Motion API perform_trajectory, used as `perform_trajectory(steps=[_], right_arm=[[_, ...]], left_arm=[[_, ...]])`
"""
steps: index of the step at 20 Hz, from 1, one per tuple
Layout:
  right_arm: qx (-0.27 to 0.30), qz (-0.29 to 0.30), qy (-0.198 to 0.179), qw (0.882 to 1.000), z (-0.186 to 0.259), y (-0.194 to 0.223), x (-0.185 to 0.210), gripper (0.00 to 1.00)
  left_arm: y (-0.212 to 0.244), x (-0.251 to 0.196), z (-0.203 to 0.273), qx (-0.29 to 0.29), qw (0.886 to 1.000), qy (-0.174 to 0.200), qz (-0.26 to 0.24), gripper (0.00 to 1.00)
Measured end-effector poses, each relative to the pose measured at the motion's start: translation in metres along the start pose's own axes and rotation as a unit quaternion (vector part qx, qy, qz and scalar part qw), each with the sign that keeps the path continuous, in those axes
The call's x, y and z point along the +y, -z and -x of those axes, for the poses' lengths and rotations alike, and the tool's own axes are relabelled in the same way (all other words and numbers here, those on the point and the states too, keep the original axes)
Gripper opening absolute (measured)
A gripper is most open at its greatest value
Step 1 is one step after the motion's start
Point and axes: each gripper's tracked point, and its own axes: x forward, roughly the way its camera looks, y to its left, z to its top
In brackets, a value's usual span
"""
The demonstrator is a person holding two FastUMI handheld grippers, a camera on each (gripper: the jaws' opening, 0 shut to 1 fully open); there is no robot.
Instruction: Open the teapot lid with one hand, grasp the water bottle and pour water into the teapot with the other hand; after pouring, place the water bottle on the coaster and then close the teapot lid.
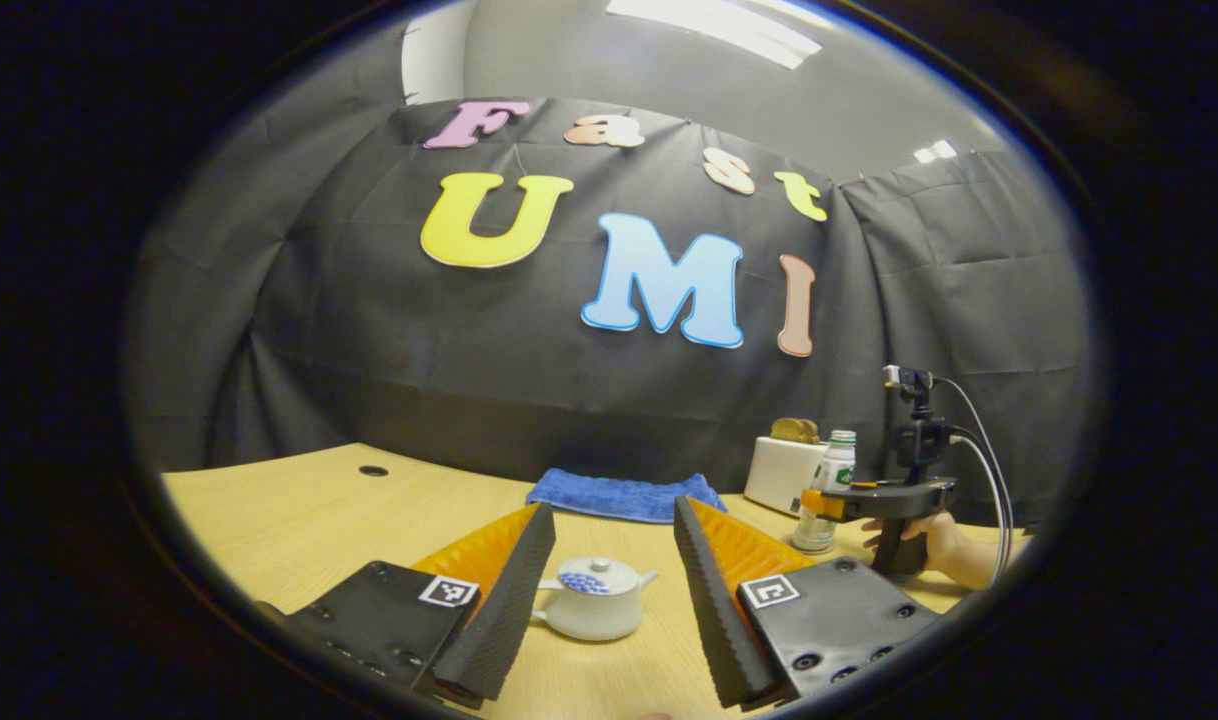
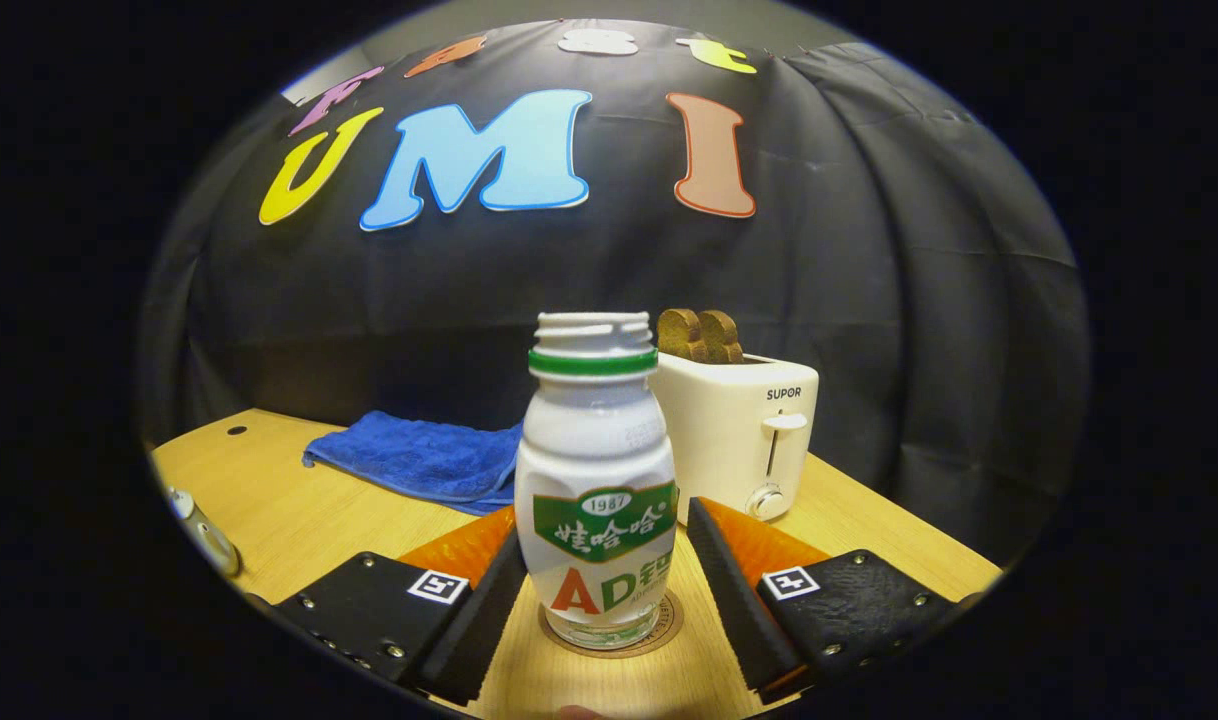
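Bottle (image 2: 596,480) stands on its coaster (image 2: 664,625) on the counter (image 2: 299,520), right tongs (image 2: 601,590) open around it, one finger touching. Left tongs (image 1: 604,590) gape before the lidded teapot (image 1: 594,598). Best next: descend centred on the lid knob, pinch gently.

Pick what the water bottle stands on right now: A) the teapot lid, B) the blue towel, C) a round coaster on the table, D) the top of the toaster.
C: in the right gripper view the water bottle stands upright on the coaster, between the open fingers.
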Motion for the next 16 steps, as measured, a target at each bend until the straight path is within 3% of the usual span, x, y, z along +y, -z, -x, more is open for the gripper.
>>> perform_trajectory(steps=[3,10,15,16], right_arm=[[-0.016,0.016,-0.008,1.0,0.011,-0.011,0.006,0.92],[-0.037,0.039,0.011,0.998,0.047,-0.032,-0.003,0.9],[-0.038,0.016,-0.008,0.999,0.117,-0.038,0.013,0.9],[-0.041,0.004,-0.015,0.999,0.137,-0.036,0.021,0.9]], left_arm=[[0.001,-0.002,0.0,-0.003,1.0,0.006,-0.001,0.8],[-0.004,-0.004,0.002,-0.008,1.0,0.005,-0.005,0.8],[-0.002,-0.022,0.007,0.005,1.0,0.009,-0.01,0.8],[0.002,-0.024,0.01,0.013,1.0,0.001,-0.019,0.85]])
